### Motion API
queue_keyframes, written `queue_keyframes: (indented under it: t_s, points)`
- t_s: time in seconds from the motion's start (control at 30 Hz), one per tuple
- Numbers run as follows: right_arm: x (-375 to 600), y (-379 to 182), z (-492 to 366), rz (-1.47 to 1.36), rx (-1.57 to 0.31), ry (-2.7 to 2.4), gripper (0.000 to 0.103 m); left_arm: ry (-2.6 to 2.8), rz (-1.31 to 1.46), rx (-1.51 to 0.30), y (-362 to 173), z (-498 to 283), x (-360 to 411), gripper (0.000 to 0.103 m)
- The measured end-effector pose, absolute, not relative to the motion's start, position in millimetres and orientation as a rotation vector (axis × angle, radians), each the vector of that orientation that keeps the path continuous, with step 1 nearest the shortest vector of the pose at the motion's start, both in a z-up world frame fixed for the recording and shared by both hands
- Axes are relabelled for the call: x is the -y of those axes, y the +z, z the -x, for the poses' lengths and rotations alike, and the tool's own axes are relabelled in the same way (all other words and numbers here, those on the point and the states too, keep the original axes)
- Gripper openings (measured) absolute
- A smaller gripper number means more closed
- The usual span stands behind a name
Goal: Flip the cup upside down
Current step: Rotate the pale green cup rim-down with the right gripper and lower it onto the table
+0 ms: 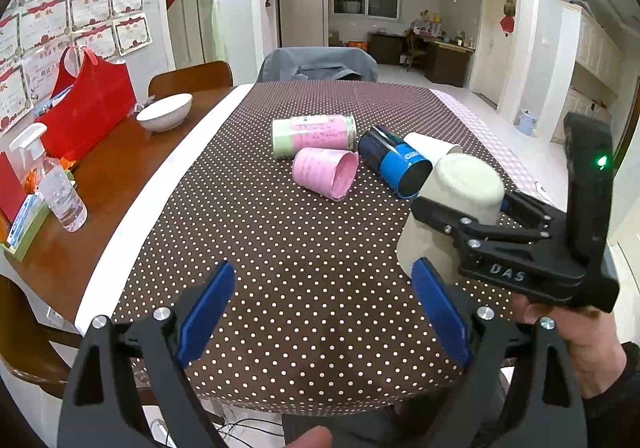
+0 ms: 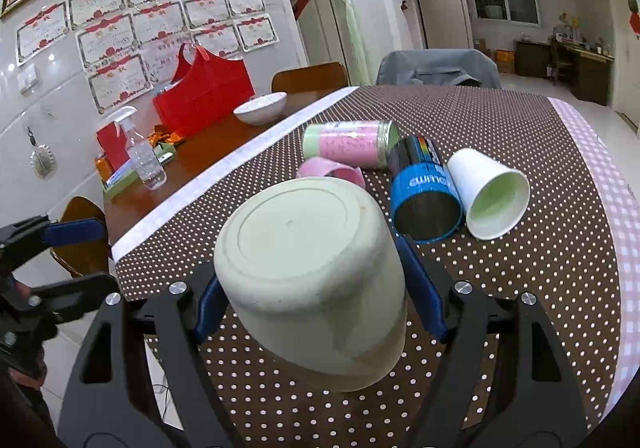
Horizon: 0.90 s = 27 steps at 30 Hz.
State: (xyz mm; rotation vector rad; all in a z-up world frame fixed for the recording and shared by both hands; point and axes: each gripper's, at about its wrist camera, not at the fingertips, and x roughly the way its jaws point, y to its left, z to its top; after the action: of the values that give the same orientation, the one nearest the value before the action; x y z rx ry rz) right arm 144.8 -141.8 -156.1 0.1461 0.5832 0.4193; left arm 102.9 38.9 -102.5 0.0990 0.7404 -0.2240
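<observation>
My right gripper (image 2: 316, 288) is shut on a cream cup (image 2: 316, 280), held bottom-up and slightly tilted above the near edge of the dotted tablecloth (image 2: 520, 288). In the left wrist view the same cup (image 1: 460, 200) sits in the right gripper (image 1: 464, 208) at the right. My left gripper (image 1: 324, 312) is open and empty over the cloth's near edge. On the cloth, lying on their sides, are a pink cup (image 1: 326, 172), a pink-green jar (image 1: 314, 136), a blue-black can (image 1: 396, 160) and a white paper cup (image 2: 490, 194).
On the bare wooden table at the left are a white bowl (image 1: 164, 112), a red bag (image 1: 88, 104), a spray bottle (image 1: 56, 184) and a box of small items (image 1: 24, 224). A grey-covered chair (image 1: 318, 64) stands at the far end.
</observation>
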Motion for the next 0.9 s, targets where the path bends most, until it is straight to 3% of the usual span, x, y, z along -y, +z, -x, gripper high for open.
queue_keyframes:
  t_s: [0.3,0.4,0.9]
  points:
    - [138,-173,-144,-0.136,-0.621,0.417,0.077,-0.23,-0.11,-0.748,-105,-101,-34,0.089]
    - [143,-167,-139,-0.157,-0.595,0.411,0.097,-0.231,-0.115,-0.745,-104,-99,-32,0.089]
    - [173,-103,-102,-0.258,-0.537,0.299,0.097,-0.224,-0.123,-0.669,-78,-77,-17,0.089]
